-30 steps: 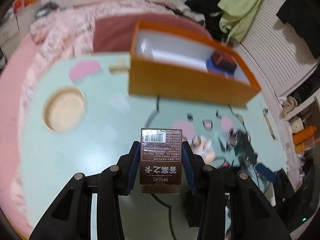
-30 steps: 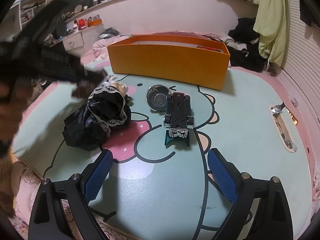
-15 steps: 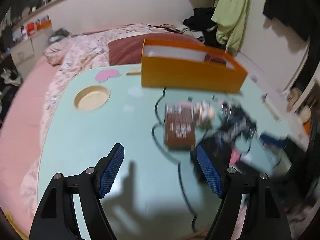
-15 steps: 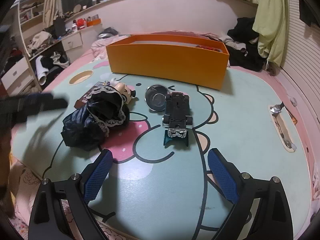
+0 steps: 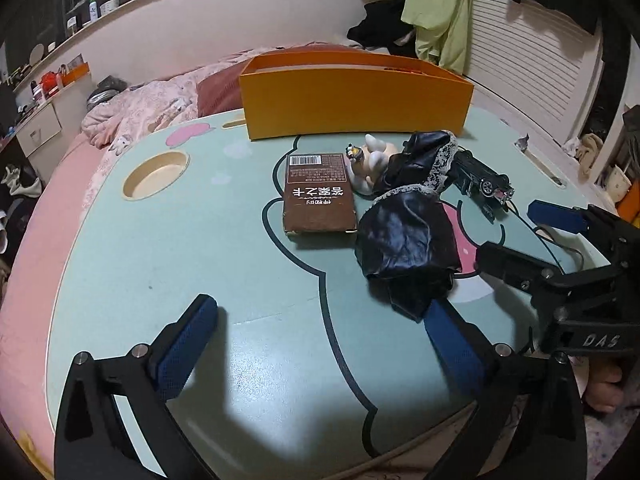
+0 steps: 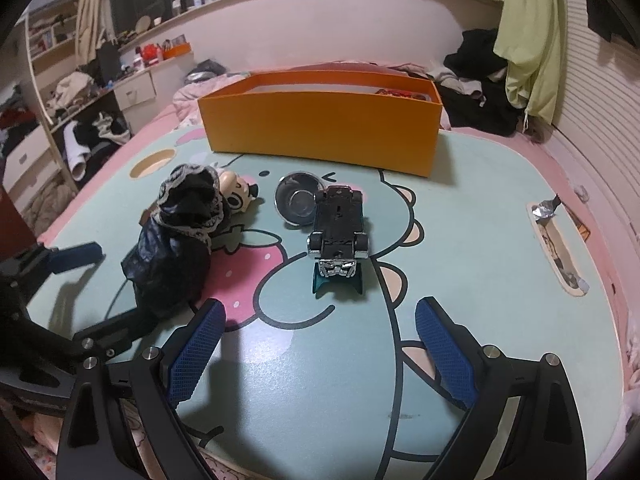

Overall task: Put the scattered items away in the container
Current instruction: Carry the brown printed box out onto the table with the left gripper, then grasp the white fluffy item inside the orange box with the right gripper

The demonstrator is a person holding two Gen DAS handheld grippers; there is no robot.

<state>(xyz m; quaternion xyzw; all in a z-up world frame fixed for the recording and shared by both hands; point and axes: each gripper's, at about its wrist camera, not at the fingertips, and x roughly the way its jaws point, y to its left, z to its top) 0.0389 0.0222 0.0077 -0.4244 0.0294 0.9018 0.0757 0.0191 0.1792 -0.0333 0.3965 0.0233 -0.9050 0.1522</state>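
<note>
With both our left tongs (image 5: 320, 344) and right tongs (image 6: 320, 340) spread wide and empty, we judge the brown box (image 5: 319, 196), lying flat on the table (image 5: 160, 248) before the orange container (image 5: 356, 106), light and stiff, best pinched across its long edges.

One second ago the left claw (image 5: 320, 344) was closed on the brown box (image 5: 319, 194) and held it up in front of the orange container (image 5: 356, 98). Now the box lies flat on the desk (image 5: 180, 240), just beside the doll in the black dress (image 5: 408, 208), and the claw has opened wide and pulled back toward the near edge, holding nothing. In the right wrist view the left claw has moved from the upper left down to the lower left.
</note>
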